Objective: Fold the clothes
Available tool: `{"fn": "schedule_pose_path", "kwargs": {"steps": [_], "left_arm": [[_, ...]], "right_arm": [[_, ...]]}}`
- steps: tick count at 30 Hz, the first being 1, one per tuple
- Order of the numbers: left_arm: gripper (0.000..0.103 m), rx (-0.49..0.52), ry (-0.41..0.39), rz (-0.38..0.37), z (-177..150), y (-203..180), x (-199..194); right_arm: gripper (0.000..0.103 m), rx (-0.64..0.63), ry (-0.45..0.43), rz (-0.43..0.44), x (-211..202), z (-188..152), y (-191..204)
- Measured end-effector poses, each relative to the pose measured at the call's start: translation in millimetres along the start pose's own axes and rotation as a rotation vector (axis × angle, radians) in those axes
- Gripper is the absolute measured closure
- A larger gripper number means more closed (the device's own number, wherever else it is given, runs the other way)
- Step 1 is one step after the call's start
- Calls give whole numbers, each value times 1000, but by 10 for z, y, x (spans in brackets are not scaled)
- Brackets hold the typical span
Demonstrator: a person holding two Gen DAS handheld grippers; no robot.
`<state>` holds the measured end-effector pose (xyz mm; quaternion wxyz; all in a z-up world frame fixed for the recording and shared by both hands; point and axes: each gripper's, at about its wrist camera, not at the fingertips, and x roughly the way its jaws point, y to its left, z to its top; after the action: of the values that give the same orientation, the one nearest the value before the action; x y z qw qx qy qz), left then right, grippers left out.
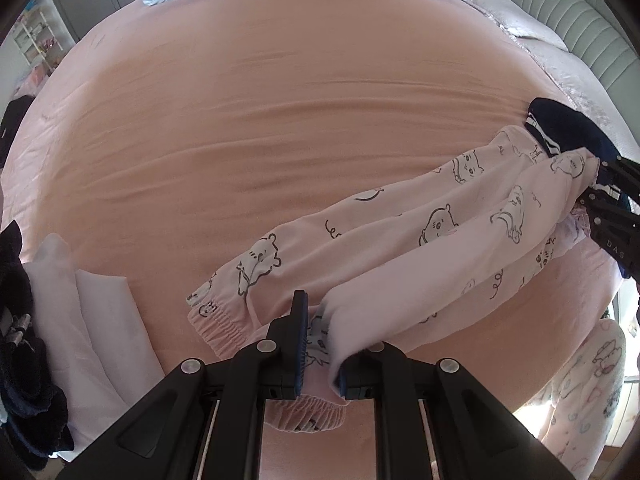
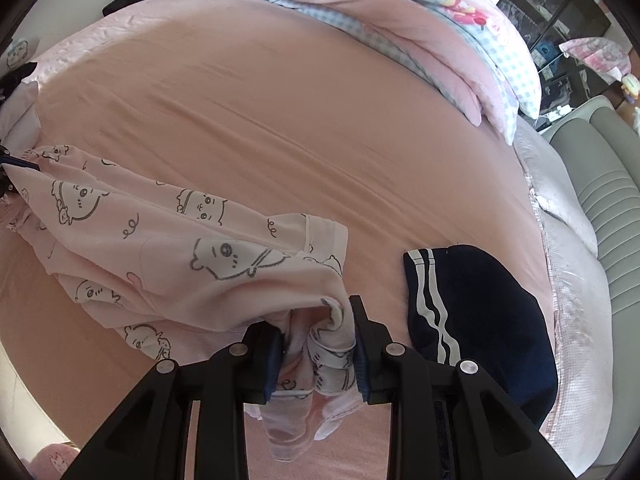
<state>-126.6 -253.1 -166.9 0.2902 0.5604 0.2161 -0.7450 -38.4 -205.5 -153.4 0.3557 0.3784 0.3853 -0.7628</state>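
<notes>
- Black, hard-edged fingers with ribbed blue pads frame the bottom of both wrist views; the left gripper (image 1: 320,354) stands narrowly parted and pinches the cuff end of the pink pyjama trousers (image 1: 400,240), soft cloth bunched between the pads.
- Below those fingers one elastic cuff (image 1: 308,416) hangs puckered, and a second gathered cuff (image 1: 218,330) lies just to the left on the bed.
- Right gripper (image 2: 316,352) is closed to a moderate gap on the waist end of the same trousers (image 2: 160,240); a thick wad of fabric fills the space between its fingers and more droops beneath.
- Trousers are a matte, brushed-looking pale pink knit printed with grey outline cartoon bears and small curls; they stretch slack between the two grippers, sagging onto the bed in long soft folds.
- Bed sheet (image 1: 280,120) is smooth peach-pink cloth with shallow, long wrinkles running across it.
- Just beside the waist end lies a navy garment (image 2: 480,312) with two white stripes, flat and dense-looking, apart from the trousers.
- At the far edge sits a puffy folded quilt (image 2: 420,28), pink with blue gingham checks.
- On the left of the left wrist view lie folded white cloths (image 1: 104,332) and a dark fuzzy garment (image 1: 20,320) at the bed's edge.
- Grey padded headboard (image 2: 600,168) with stitched ribs borders the bed.
</notes>
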Motion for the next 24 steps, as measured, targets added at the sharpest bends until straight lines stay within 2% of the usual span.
{"fn": "schedule_pose_path", "kwargs": {"steps": [6, 8, 10, 13, 17, 21, 24], "left_arm": [[88, 83, 79, 43, 45, -12, 70], [80, 104, 116, 76, 68, -5, 85], [58, 120, 118, 135, 93, -1, 63], [42, 149, 96, 204, 86, 39, -7], [40, 113, 84, 193, 55, 153, -99], [40, 64, 98, 172, -24, 298, -132], [40, 40, 97, 150, -80, 370, -179]], "right_arm": [[74, 2, 55, 14, 128, 36, 9], [63, 14, 65, 4, 150, 38, -7], [54, 36, 62, -7, 149, 41, -57], [44, 101, 57, 20, 126, 47, -195], [43, 221, 43, 101, 98, 34, -398], [43, 338, 14, 111, 106, -4, -533], [43, 450, -13, 157, 114, -80, -668]]}}
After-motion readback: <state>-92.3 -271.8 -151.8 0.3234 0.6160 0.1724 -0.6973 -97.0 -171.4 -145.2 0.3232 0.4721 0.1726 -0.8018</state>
